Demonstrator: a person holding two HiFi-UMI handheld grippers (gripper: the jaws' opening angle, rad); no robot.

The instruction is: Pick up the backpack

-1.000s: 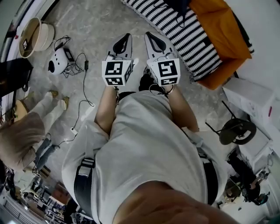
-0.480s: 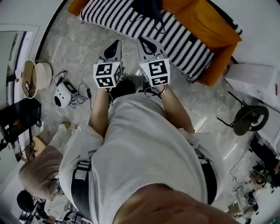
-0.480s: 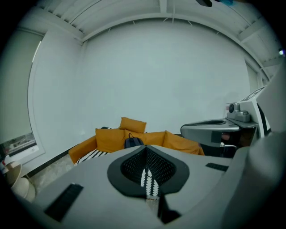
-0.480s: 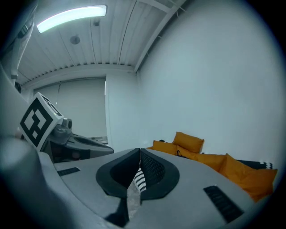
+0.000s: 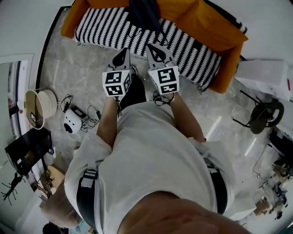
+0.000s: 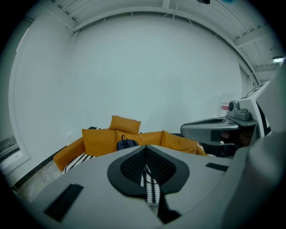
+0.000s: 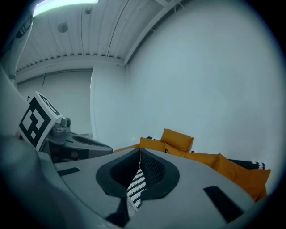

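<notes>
A dark blue backpack [image 5: 143, 12] rests upright against the back of an orange sofa [image 5: 215, 34], above a black-and-white striped cover [image 5: 183, 43]. In the left gripper view the backpack [image 6: 126, 143] sits between orange cushions, well beyond the jaws. My left gripper [image 5: 122, 55] and right gripper [image 5: 154, 50] are held side by side in front of the person's chest and point towards the sofa. Both are shut and hold nothing. The left gripper [image 6: 145, 157] and right gripper [image 7: 139, 156] show only the striped cover through the slit between their pads.
On the marble floor at the left lie a round white shade [image 5: 37, 107] and a small white device [image 5: 71, 123] with black cables. A black low table [image 5: 27, 150] stands further left. A black stool [image 5: 264, 115] and a white box [image 5: 269, 77] are at the right.
The sofa and backpack have come further into view as the person turned and stepped towards them. Both grippers moved along together, still shut.
</notes>
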